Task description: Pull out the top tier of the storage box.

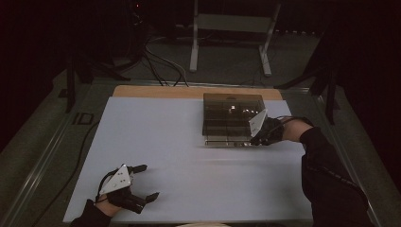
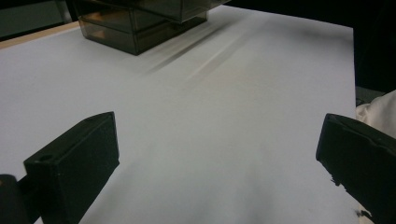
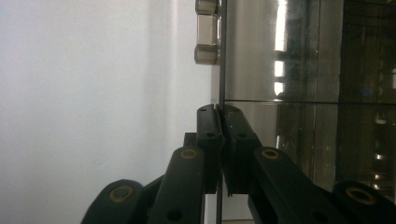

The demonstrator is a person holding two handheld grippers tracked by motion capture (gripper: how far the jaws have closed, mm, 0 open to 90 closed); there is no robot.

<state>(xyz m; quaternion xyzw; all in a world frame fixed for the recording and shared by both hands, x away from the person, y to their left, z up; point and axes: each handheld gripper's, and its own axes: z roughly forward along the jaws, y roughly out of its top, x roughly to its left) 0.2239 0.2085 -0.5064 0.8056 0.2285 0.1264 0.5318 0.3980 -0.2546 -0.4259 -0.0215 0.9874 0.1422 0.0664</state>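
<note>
Item: smoked drawer box (image 1: 231,113) | right gripper (image 3: 219,116) pinched on drawer front (image 3: 221,70) | left gripper (image 1: 144,182) wide, idle | advice: pull straight, level.

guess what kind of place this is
Probably a lab or recording workspace, not a home: a white-covered table holding one smoky clear plastic box, loose cables on the dark floor, and a metal stand behind.

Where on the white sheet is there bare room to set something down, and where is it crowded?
The white sheet lies bare between the left gripper and the smoked plastic box, and across the far left. It is crowded at the box's near right corner, where the right gripper is shut on the box.
</note>
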